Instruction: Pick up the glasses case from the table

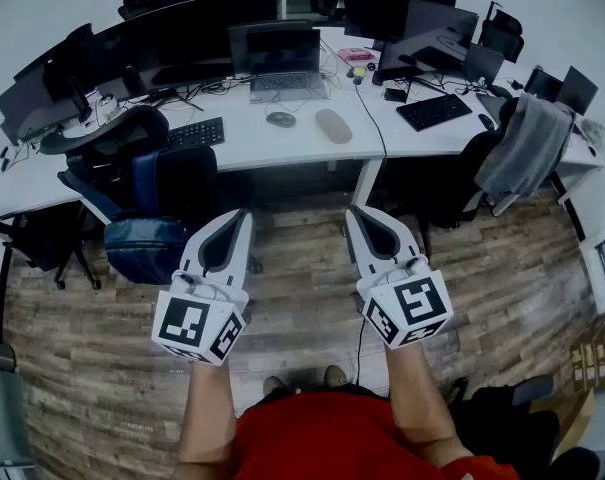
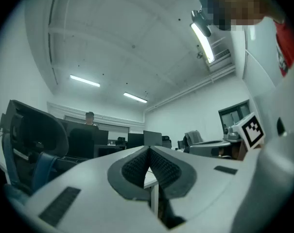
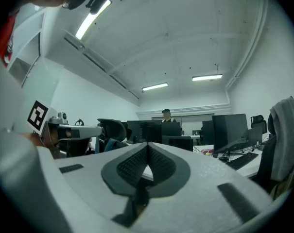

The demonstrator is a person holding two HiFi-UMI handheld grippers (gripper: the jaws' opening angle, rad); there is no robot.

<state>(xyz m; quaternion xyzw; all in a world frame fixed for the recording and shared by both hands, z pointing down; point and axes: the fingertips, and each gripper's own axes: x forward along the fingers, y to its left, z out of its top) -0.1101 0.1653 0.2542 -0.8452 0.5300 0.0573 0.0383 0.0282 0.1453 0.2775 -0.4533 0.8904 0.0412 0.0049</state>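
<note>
Head view. A blue backpack stands closed on the plank floor by the dark office chair; its contents cannot be seen. The glasses case is a pale beige, smooth oval, closed. It lies flat on the white desk near the front edge, just right of the mouse and in front of the laptop. A black cable runs over the desk edge just beside the case. The left gripper and right gripper are held side by side over open floor, well short of the desk, both with jaws together.

Left gripper view. The left gripper has its ribbed pads pressed together with nothing between them. The chair rises at the left edge.

Right gripper view. The right gripper is likewise fully closed and empty. A keyboard lies on the desk at the right, and a grey jacket hangs near the right edge.
</note>
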